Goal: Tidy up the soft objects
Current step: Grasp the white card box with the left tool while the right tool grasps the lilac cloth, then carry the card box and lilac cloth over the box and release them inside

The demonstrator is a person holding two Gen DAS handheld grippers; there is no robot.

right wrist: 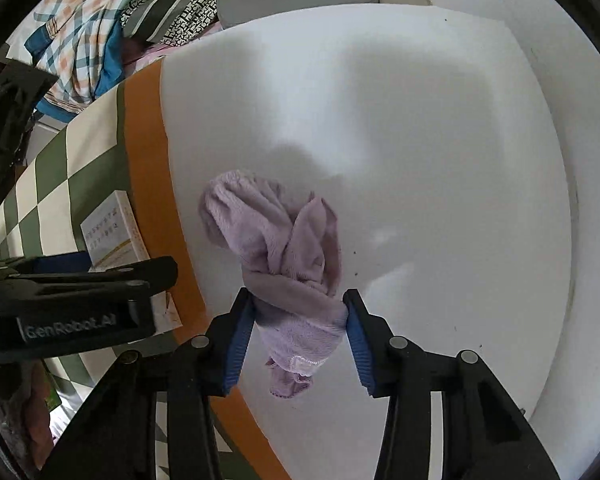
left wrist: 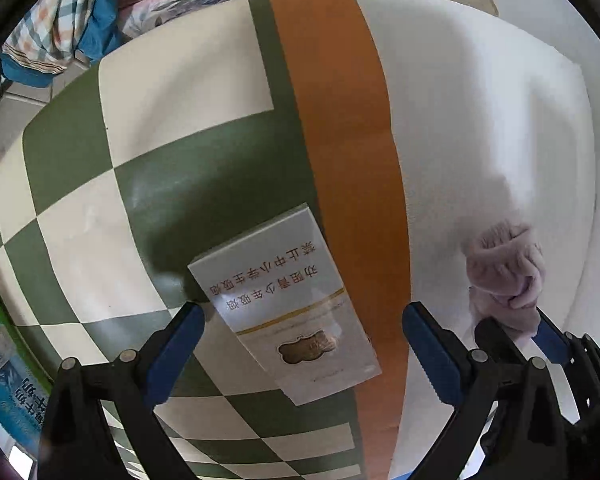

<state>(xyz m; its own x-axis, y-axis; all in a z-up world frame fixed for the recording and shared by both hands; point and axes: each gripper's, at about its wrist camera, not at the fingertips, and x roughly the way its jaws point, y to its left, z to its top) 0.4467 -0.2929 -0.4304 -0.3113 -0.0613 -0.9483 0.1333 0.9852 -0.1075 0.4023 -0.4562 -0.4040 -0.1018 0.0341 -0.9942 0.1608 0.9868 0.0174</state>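
Pinching lilac fleece sock at its cuff, right gripper clamped to lift it off the white desk, lower centre | left gripper wide open, empty, straddling white carton, likely next.

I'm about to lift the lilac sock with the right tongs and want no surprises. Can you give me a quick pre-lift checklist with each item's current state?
1. Right tongs shut on the lilac fuzzy sock: ok.
2. Grip near the sock's cuff end, the rest lying loose on the white surface: ok.
3. Left tongs open, holding nothing: ok.
4. White box lies between the left tongs' fingers, untouched: ok.
5. Left tongs close beside the right: not ok.
6. Grip firm enough to lift: cannot tell.
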